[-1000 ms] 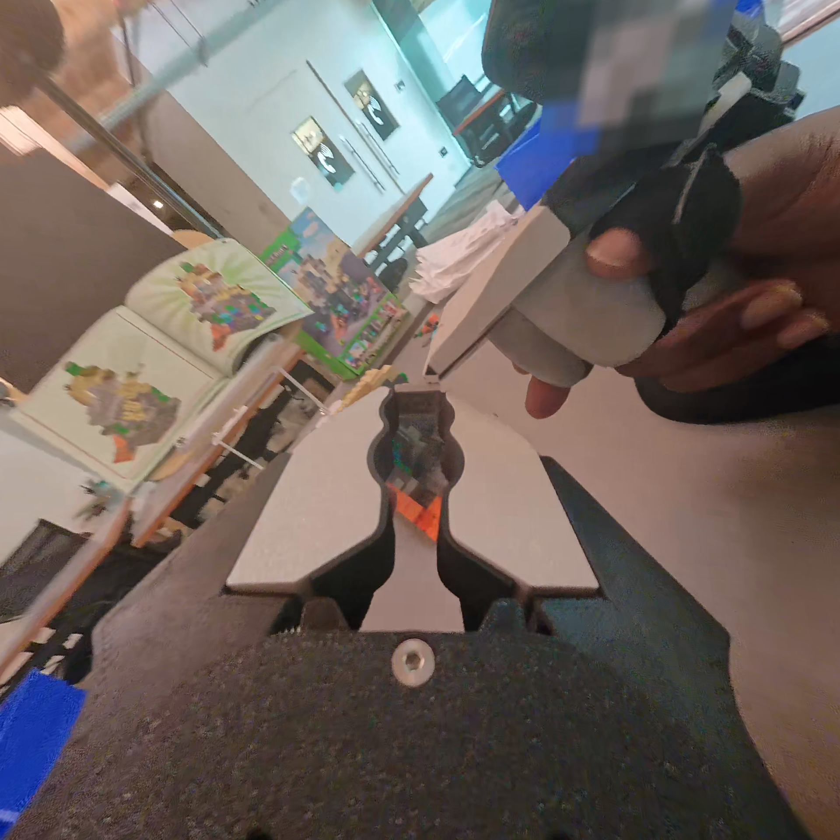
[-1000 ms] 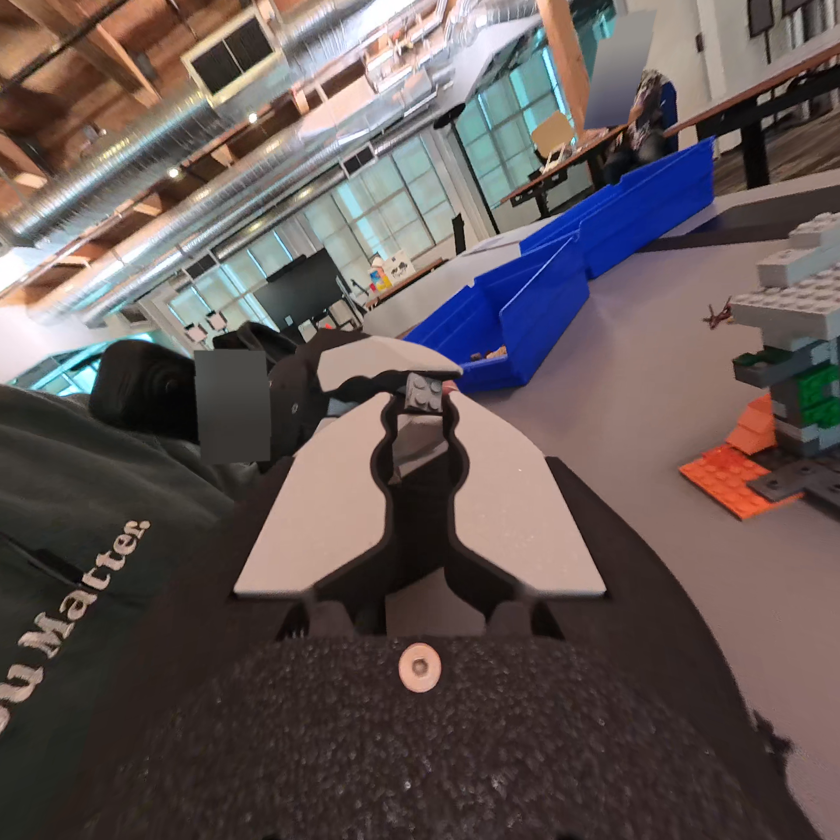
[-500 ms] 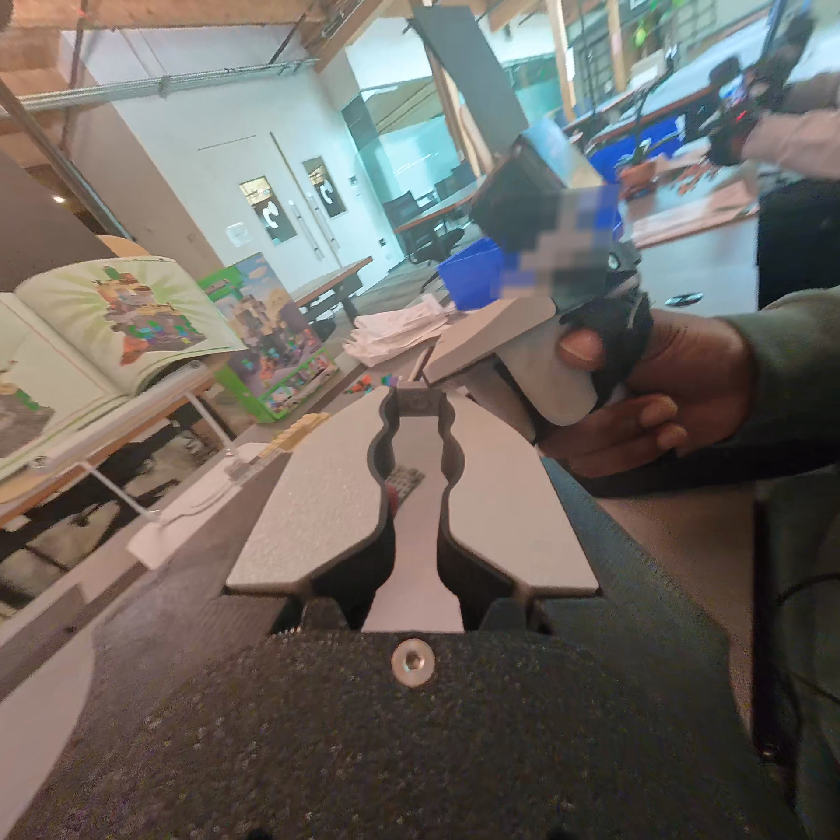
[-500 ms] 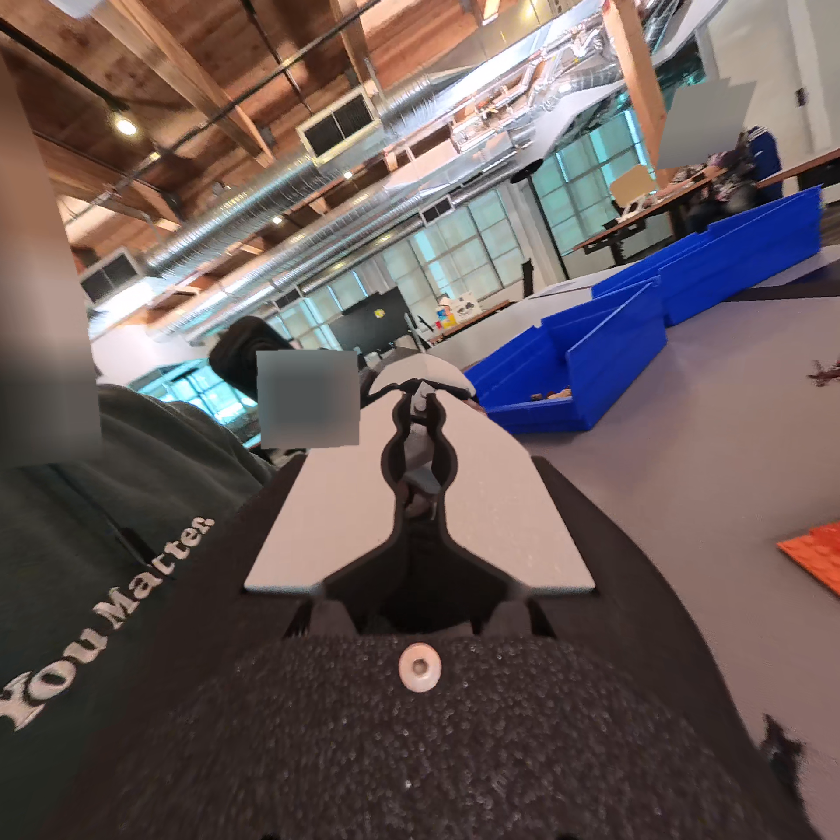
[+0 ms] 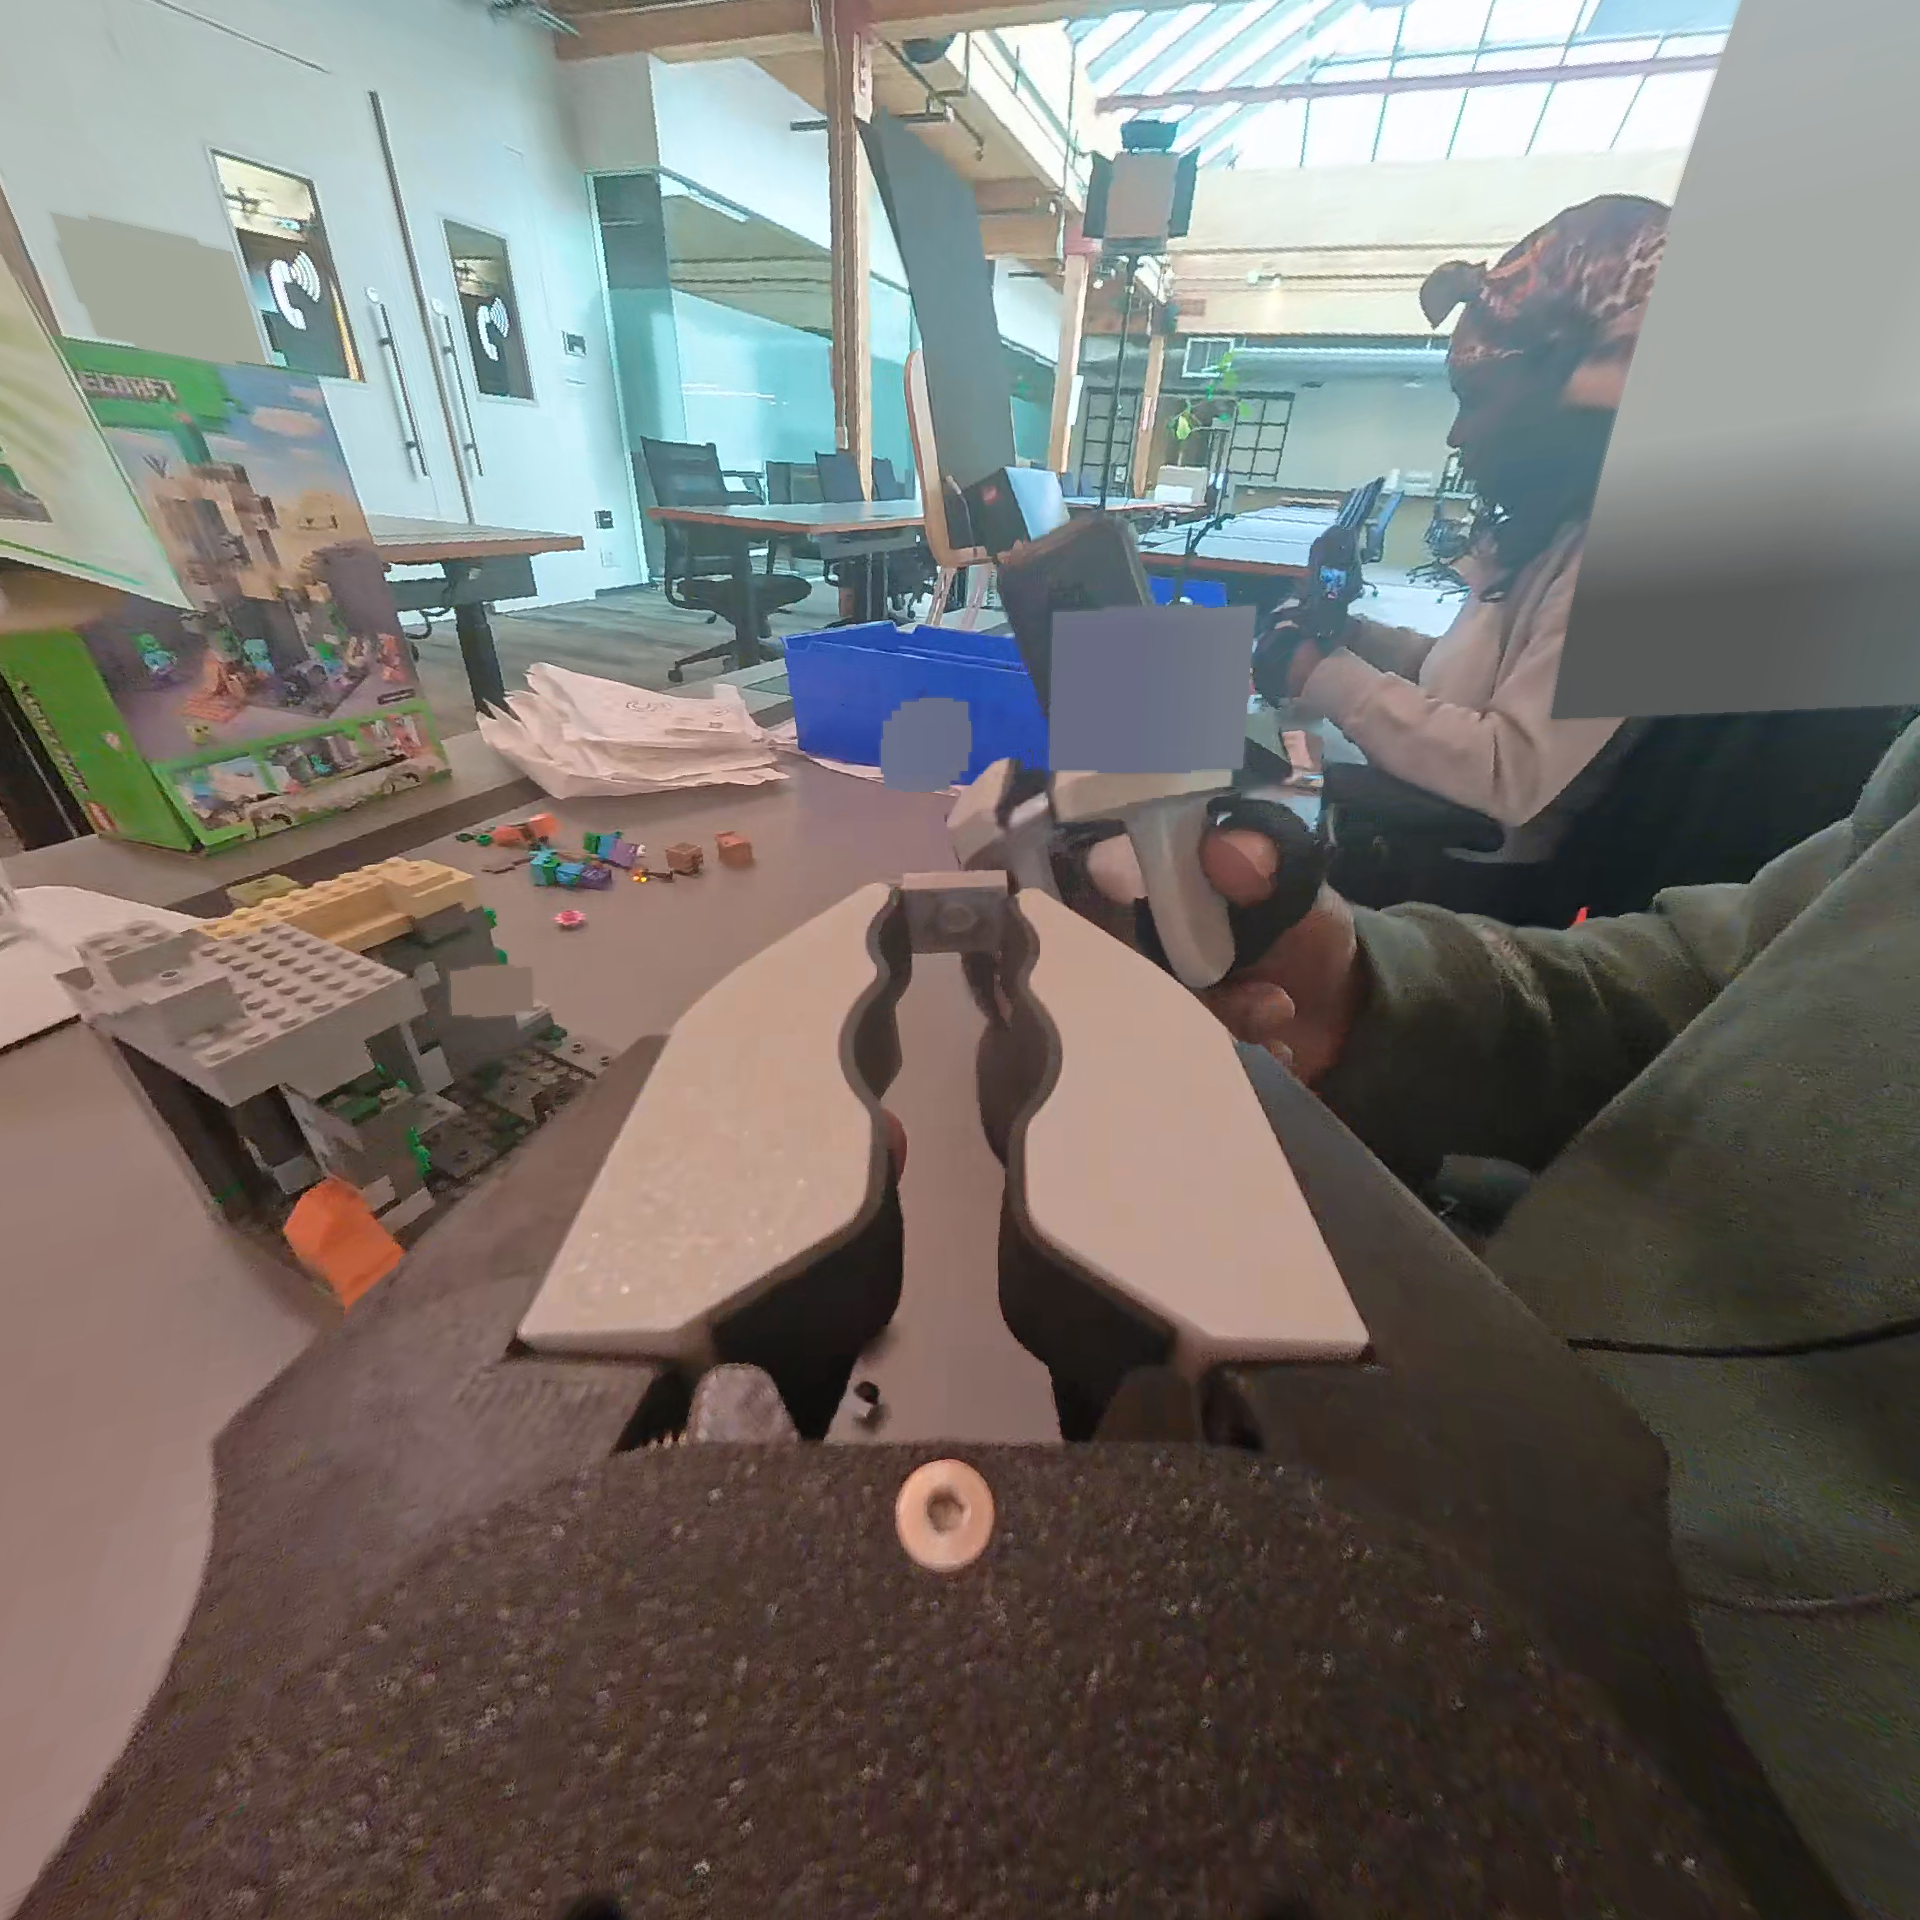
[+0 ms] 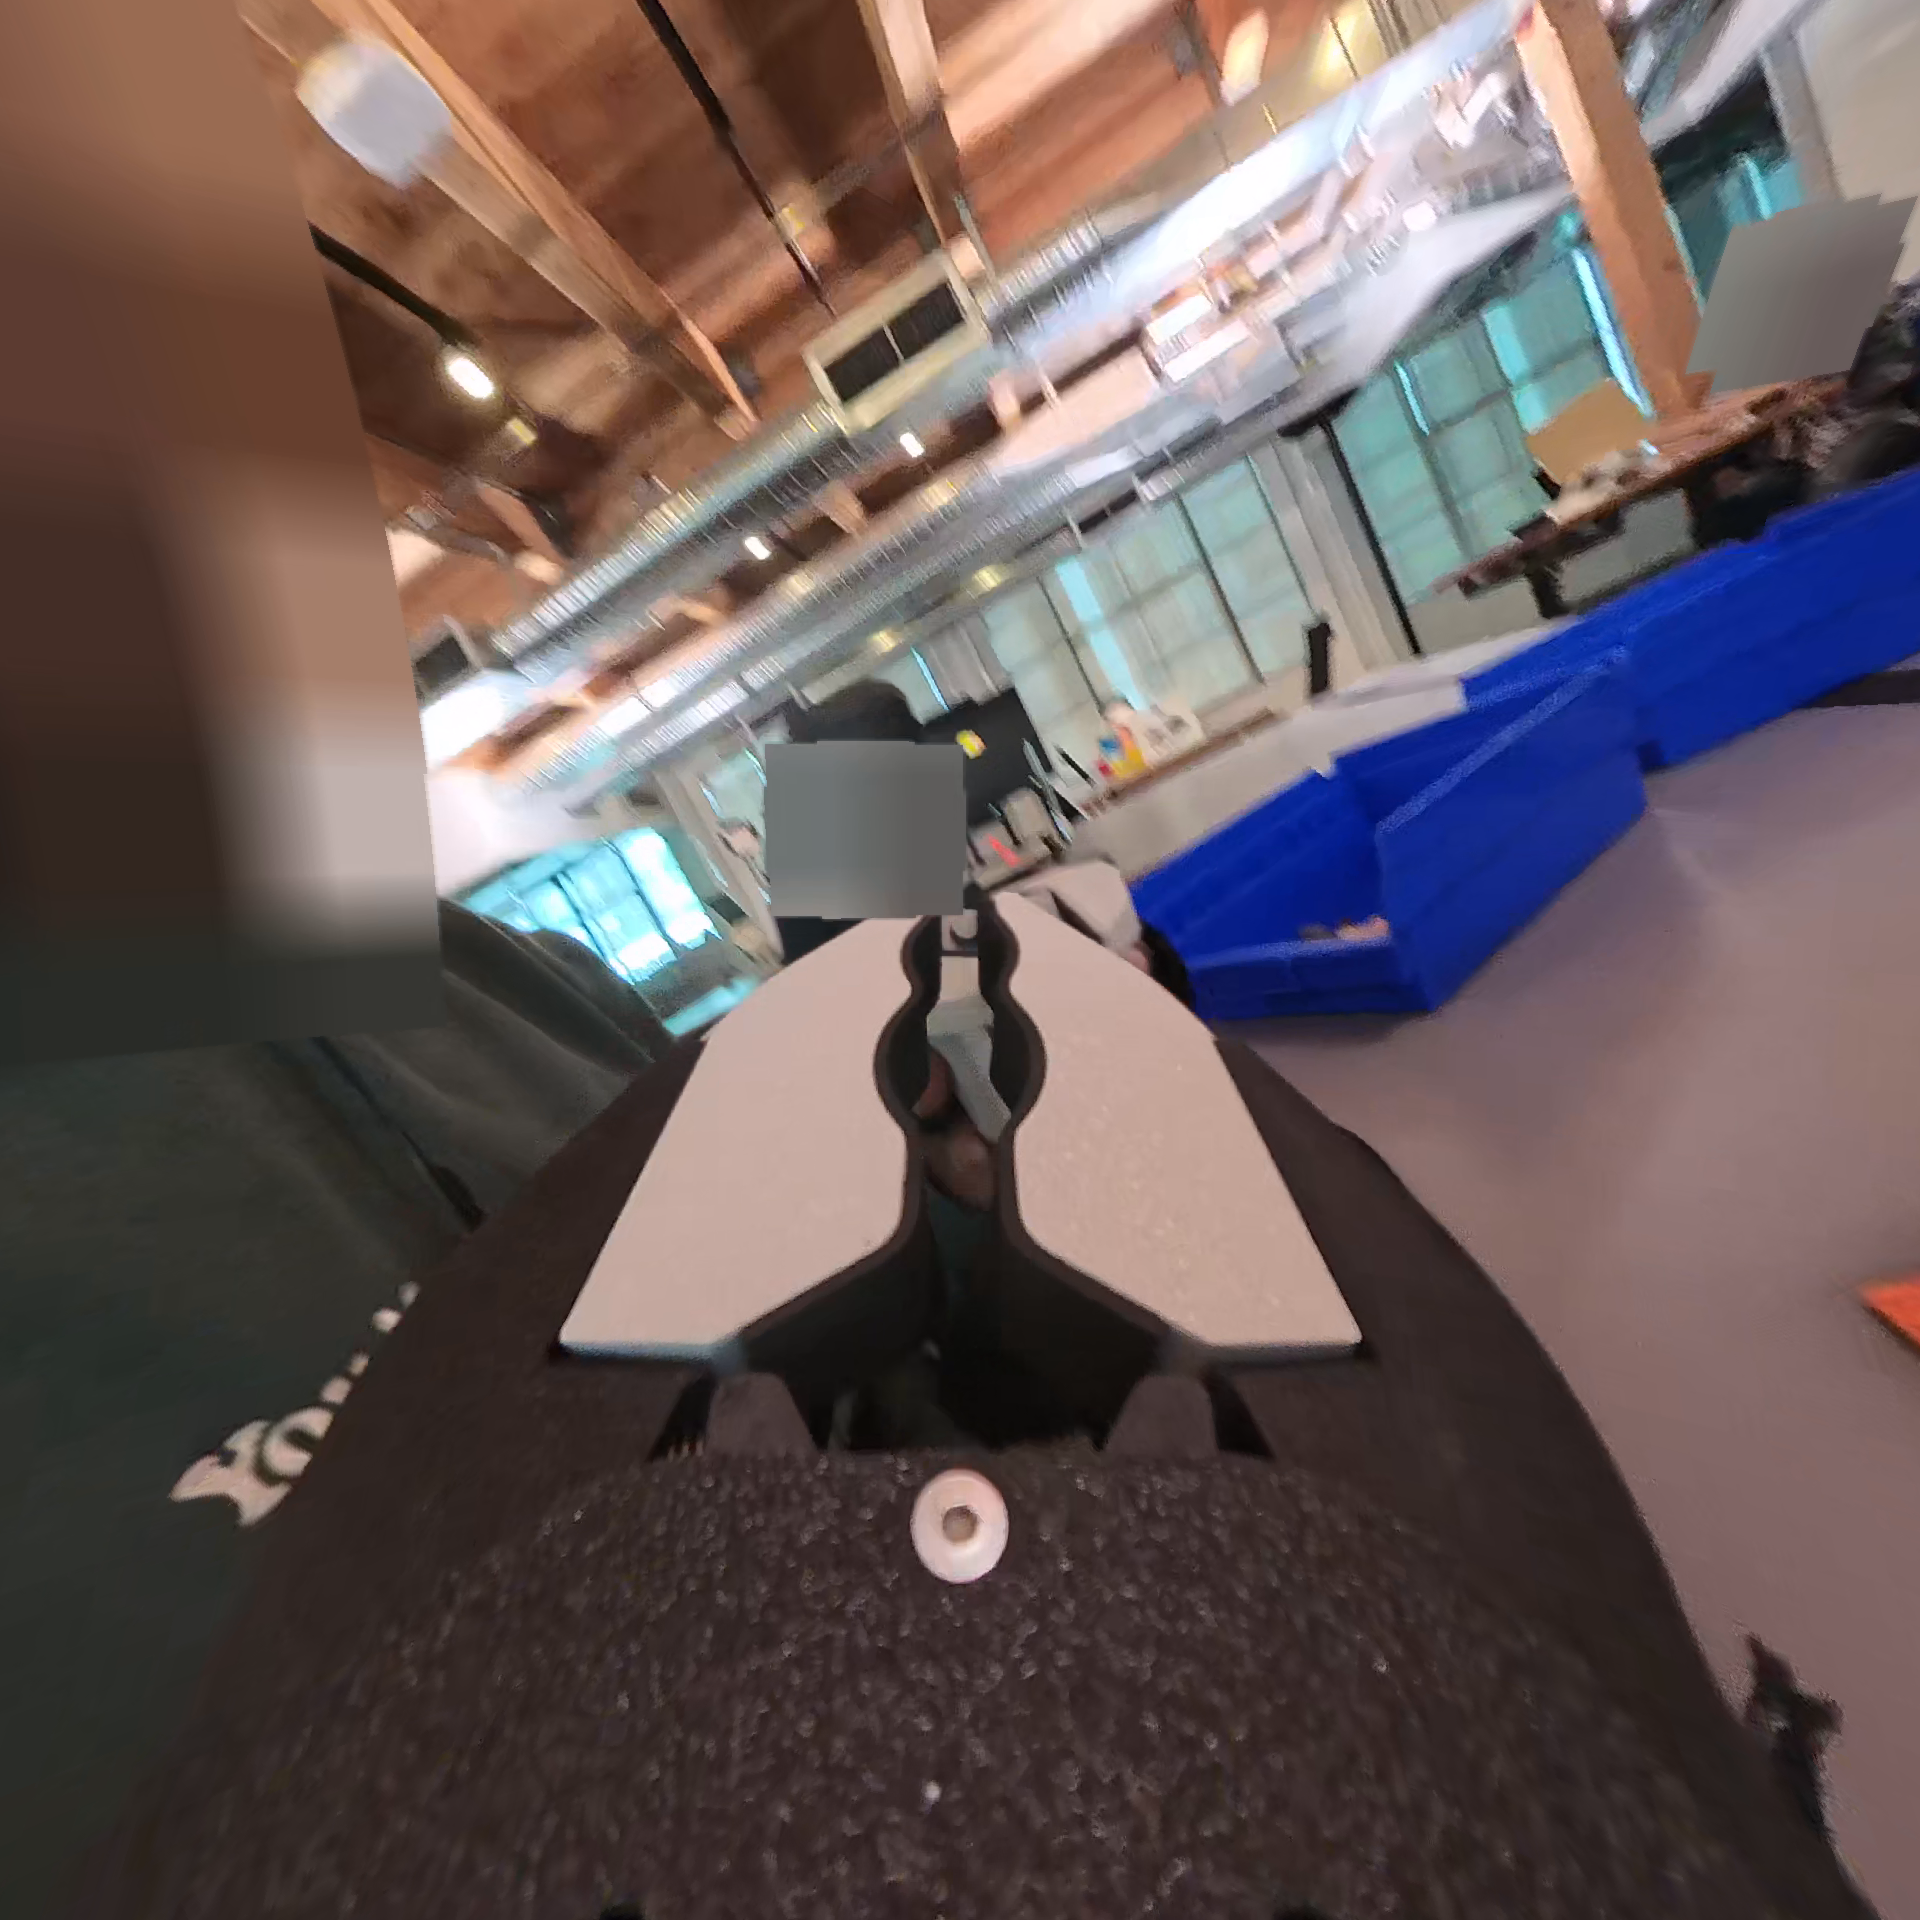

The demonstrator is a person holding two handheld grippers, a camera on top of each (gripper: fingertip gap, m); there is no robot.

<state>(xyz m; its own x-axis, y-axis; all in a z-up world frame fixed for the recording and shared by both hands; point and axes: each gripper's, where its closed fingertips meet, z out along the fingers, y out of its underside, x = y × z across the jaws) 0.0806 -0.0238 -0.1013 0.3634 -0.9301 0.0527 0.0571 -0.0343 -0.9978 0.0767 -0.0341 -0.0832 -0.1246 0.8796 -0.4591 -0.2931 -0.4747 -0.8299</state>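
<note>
Green toy box (image 5: 223, 623) beside white papers (image 5: 634, 732).

The small dark grey studded brick (image 5: 954, 921), a second ago pinched in the right gripper (image 6: 961, 932), now sits clamped between the jaws of the left gripper (image 5: 954, 914). The right gripper's jaws have drawn nearly together; whether anything remains between them cannot be told. The left wrist view has swung level, bringing the grey and green brick building (image 5: 301, 1049) into sight at left on the tabletop (image 5: 125, 1340).
</note>
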